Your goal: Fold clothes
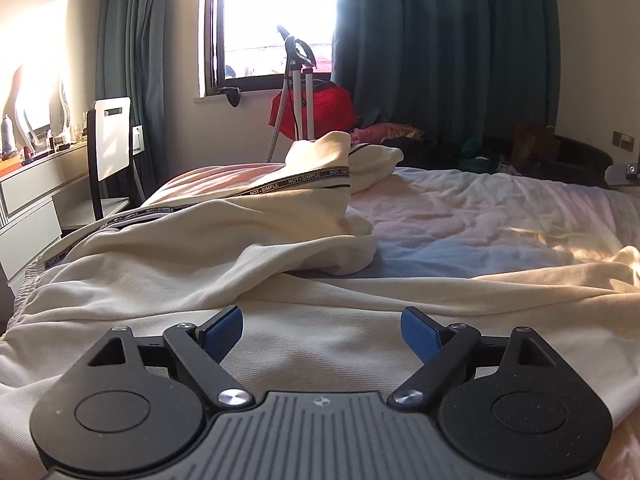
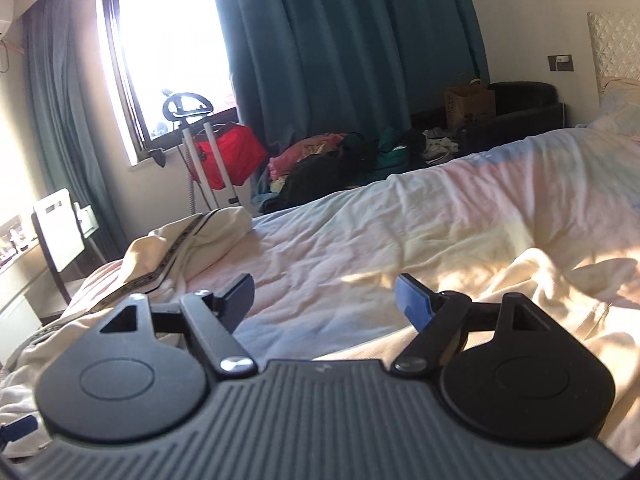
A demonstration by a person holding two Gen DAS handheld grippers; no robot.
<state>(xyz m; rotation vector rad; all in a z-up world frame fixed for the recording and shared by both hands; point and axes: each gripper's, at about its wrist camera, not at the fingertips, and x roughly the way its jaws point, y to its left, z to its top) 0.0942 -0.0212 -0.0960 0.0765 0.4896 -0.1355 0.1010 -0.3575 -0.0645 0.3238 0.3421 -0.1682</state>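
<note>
Both your grippers stand wide open and hold nothing: the left gripper over the cream garment, the right gripper above the bed sheet

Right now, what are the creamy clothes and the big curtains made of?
The cream garment looks like soft knit cotton, matte, with fine ribbing and loose folds; a woven tape printed NOT-SIMPLE runs along it. The teal curtains look like thick woven cloth, matte, hanging in heavy pleats that block the sun. Neither is certain by sight.
</note>
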